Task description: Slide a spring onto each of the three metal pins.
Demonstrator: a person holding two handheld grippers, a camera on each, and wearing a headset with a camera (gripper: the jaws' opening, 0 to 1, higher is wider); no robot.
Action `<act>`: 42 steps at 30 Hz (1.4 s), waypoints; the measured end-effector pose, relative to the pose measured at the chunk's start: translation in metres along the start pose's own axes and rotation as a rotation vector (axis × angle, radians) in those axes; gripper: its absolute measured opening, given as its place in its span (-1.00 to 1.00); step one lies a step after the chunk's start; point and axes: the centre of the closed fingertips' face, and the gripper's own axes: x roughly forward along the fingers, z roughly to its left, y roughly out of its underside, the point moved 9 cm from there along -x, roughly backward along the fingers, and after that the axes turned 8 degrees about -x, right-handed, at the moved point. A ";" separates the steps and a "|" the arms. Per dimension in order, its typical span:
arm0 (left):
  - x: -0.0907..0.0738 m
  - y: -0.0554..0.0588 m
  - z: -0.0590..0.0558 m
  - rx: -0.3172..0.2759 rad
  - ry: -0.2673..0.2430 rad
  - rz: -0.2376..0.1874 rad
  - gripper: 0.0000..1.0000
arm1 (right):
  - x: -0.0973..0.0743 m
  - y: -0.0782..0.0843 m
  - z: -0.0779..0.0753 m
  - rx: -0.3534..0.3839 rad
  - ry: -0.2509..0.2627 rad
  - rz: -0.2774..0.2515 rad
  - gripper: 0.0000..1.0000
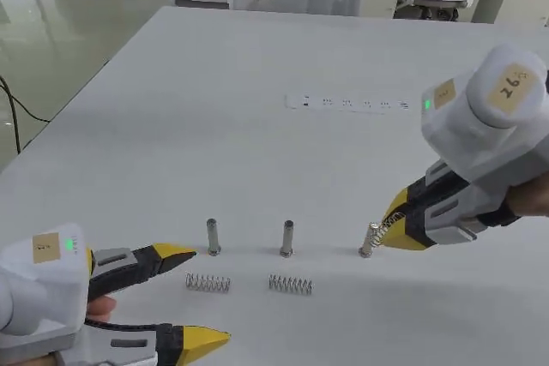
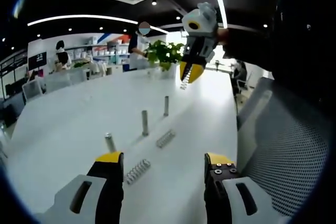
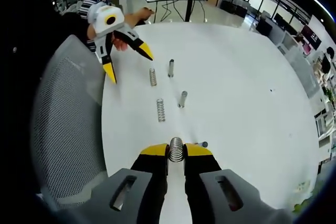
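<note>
At the white workbench (image 1: 257, 109), our right gripper (image 1: 388, 229) angles down, clamping a spring (image 3: 176, 147) at the tip of the rightmost pin (image 1: 368, 243); our left gripper (image 1: 210, 295) hovers low, jaws spread, near two loose springs (image 1: 208, 282) (image 1: 290, 285) lying before the other pins (image 1: 213, 237) (image 1: 287, 238).

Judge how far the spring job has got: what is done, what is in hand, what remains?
Done: nothing; no pin wears a spring fully. In hand: the right gripper pinches one spring at the right pin, at its top. Left: two loose springs lie flat before the bare left pin and middle pin; the left gripper hovers open.
</note>
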 end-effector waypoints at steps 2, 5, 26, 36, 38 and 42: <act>-0.001 0.000 0.000 -0.003 -0.005 -0.005 0.15 | -0.001 0.001 -0.006 -0.007 0.008 0.021 -0.84; -0.001 0.001 0.000 -0.006 -0.009 -0.007 0.15 | -0.003 0.002 -0.014 -0.012 0.015 0.037 -0.84; -0.002 0.001 -0.001 -0.002 -0.015 -0.012 0.19 | 0.021 0.002 -0.044 -0.106 -0.057 0.206 -0.84; -0.003 0.003 0.000 -0.003 -0.020 -0.013 0.18 | 0.031 0.003 -0.046 -0.116 -0.082 0.235 -0.84; -0.003 0.003 0.001 -0.005 -0.021 -0.014 0.18 | 0.033 0.004 -0.046 -0.116 -0.086 0.238 -0.84; -0.004 0.003 0.002 -0.004 -0.023 -0.013 0.18 | 0.034 0.004 -0.047 -0.117 -0.088 0.242 -0.84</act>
